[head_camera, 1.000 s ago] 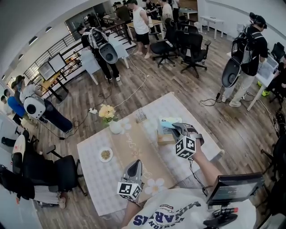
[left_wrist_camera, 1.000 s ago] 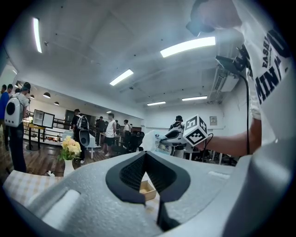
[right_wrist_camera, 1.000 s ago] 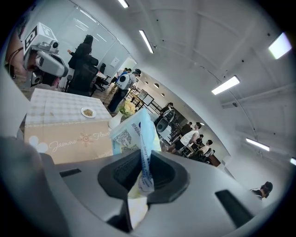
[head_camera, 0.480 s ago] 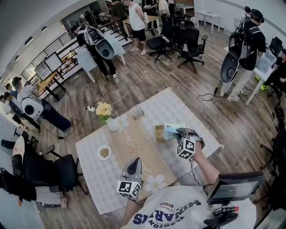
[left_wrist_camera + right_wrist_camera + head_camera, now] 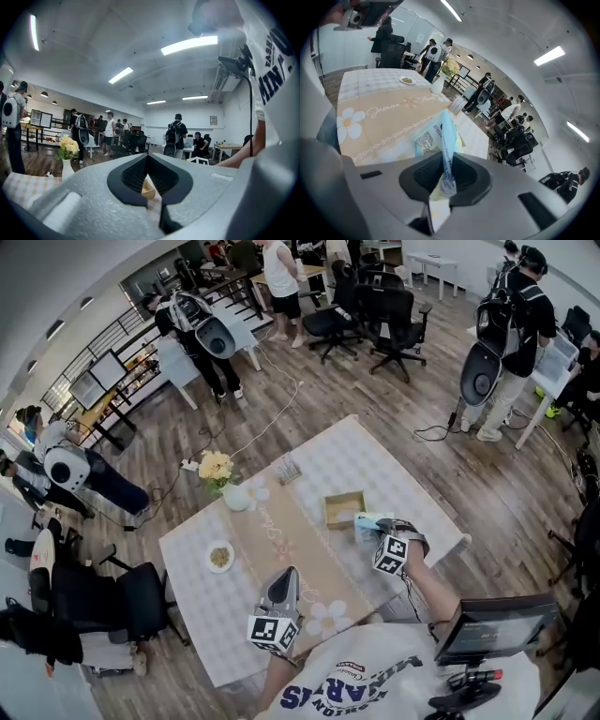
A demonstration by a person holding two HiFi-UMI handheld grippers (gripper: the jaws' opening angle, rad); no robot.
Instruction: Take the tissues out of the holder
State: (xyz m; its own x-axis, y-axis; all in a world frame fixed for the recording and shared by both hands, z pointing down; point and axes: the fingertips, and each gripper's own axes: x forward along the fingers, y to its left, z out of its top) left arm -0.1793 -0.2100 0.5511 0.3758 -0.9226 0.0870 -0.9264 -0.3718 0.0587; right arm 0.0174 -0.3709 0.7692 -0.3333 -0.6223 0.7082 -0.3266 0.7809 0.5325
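The tissue pack (image 5: pixel 370 521), pale blue and white plastic, hangs clear of the open wooden holder (image 5: pixel 344 509), which stands on the checked table with nothing in it. My right gripper (image 5: pixel 382 527) is shut on the pack's edge. In the right gripper view the tissue pack (image 5: pixel 439 133) stands upright, pinched between the jaws of the right gripper (image 5: pixel 445 164). My left gripper (image 5: pixel 283 577) hovers over the beige runner (image 5: pixel 291 545) near the front edge, shut and holding nothing. In the left gripper view the left gripper (image 5: pixel 147 159) points toward the wooden holder (image 5: pixel 148 188).
A white vase of yellow flowers (image 5: pixel 225 482), a small dish (image 5: pixel 221 560) and a small rack (image 5: pixel 288 470) stand on the table's left and far parts. A monitor (image 5: pixel 489 629) sits at my right. People and office chairs stand around the room.
My right gripper has carried the tissue pack from above the holder to the right and nearer me. The holder is left empty. The left gripper has hardly moved.
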